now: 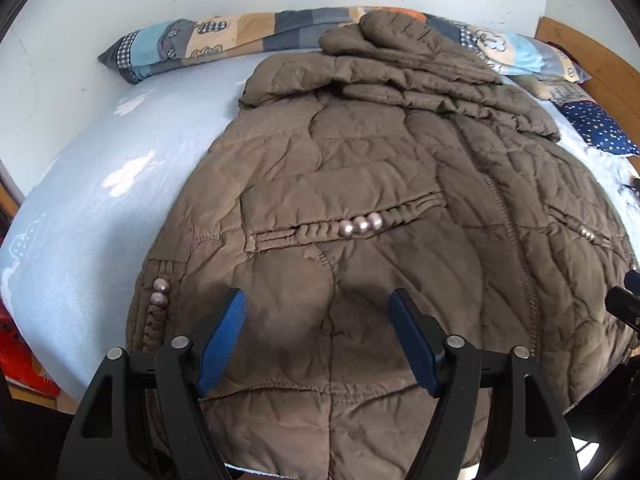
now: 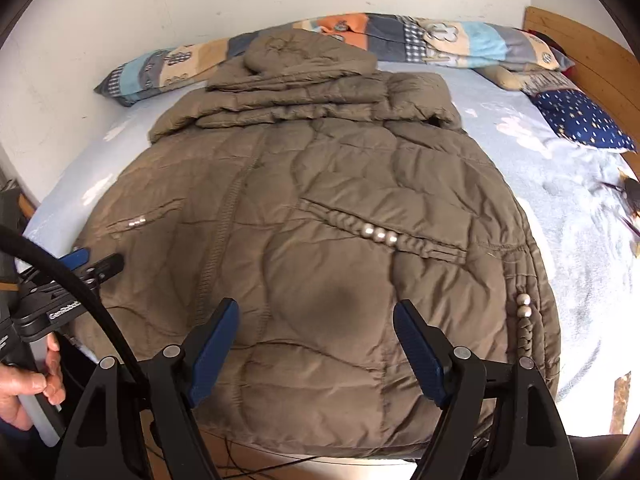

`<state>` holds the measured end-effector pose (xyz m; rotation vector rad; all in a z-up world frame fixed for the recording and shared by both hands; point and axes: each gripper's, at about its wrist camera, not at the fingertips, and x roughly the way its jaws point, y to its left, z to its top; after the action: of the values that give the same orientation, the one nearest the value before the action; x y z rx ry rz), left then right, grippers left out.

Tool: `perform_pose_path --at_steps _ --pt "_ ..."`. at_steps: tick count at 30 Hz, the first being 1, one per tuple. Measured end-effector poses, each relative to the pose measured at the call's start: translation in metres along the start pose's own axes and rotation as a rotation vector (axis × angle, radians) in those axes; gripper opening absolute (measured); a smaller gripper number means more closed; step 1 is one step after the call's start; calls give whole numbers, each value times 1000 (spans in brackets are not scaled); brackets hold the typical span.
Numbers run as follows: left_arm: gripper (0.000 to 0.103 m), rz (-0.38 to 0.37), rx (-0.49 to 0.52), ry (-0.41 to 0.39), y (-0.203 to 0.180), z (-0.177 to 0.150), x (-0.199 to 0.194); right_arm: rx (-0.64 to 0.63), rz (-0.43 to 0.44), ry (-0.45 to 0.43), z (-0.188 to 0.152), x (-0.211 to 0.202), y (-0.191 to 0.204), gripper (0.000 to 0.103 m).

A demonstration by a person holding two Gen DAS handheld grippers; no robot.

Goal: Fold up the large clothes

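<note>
Right wrist view: your left tool point(image 2: 100, 260) reads "GenRobot", rest hidden.
Tools: both spread apart above the jacket point(image 1: 340, 184), your right tool point(image 2: 316, 316) gripping nothing.

The left tongs point(image 1: 316, 300) point steeply down, blue pads point(image 1: 222, 342) spread wide with nothing pinched between them. The right tongs point(image 2: 316, 312) tilt down likewise, jaws apart and empty. A hand point(image 2: 28, 384) at 8 o'clock in the right view grips the left tongs' handle.
</note>
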<state>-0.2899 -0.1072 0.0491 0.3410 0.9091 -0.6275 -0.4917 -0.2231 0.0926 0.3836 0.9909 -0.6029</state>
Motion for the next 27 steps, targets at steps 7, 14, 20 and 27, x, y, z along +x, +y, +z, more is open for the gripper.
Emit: perform_pose_path --at_steps 7,14,20,27 --pt "83 67 21 3 -3 -3 11 29 -12 119 -4 36 -4 83" --pt "90 97 15 9 -3 -5 16 39 -28 156 -8 50 -5 90" --pt "92 104 13 13 -3 -6 18 39 -33 171 -8 55 -5 96" --pt "93 111 14 8 -4 -7 19 39 -32 178 -7 60 -2 99"
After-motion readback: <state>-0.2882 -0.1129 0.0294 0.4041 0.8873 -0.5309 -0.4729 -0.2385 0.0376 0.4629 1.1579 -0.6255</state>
